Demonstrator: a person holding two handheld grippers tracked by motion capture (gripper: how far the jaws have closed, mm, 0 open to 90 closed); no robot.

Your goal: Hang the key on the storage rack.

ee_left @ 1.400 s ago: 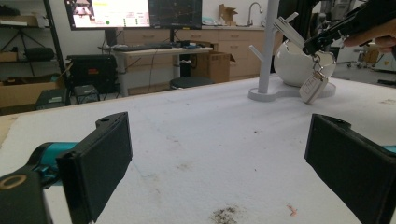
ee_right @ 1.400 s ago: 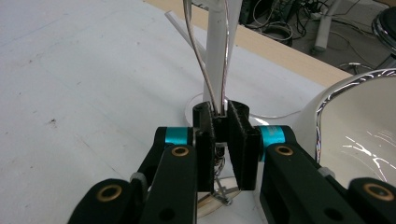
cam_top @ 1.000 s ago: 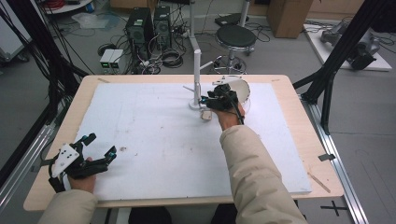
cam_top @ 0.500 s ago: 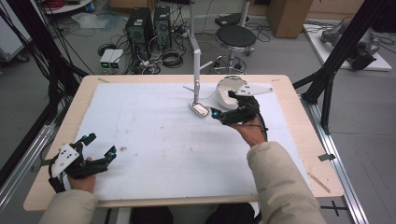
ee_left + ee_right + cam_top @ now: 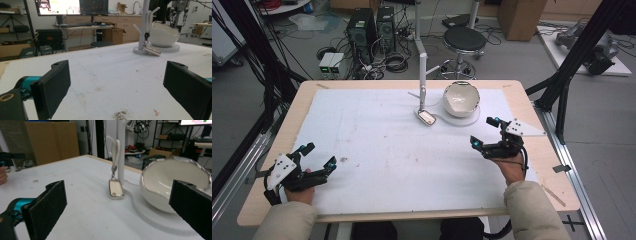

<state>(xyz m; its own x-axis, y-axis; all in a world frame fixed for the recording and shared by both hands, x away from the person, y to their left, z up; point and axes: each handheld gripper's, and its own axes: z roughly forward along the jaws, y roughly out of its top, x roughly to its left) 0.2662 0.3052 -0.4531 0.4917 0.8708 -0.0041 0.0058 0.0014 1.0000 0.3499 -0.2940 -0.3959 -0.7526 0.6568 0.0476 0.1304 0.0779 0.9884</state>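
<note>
Left gripper (image 5: pixel 315 157): jaws spread wide, holding nothing and touching nothing. It is held by the person's left hand (image 5: pixel 297 187) at the near left corner of the bench (image 5: pixel 532 107), above the white mat (image 5: pixel 377 145). In the left gripper view the gripper (image 5: pixel 117 82) shows bare mat between its jaws, with a few dark specks and a small red mark on the surface.

Right gripper (image 5: pixel 484 132): jaws also spread wide, empty, in contact with nothing. It is held by the right hand (image 5: pixel 512 167) at the right side of the bench, near the mat's right edge. The right gripper view shows the gripper (image 5: pixel 120 207) pointed toward the far centre of the bench.

Items on the bench: a white bowl (image 5: pixel 460 98) sits on a round white base (image 5: pixel 474 116) at the far centre. Just to its left stands a white post stand (image 5: pixel 422 75), from which a small silver-rimmed tag (image 5: pixel 427 117) hangs on a short chain, its lower end resting on or just above the mat; which cannot be determined. The bowl and tag lie beyond the right gripper, apart from its jaws, and well apart from the left gripper.
</note>
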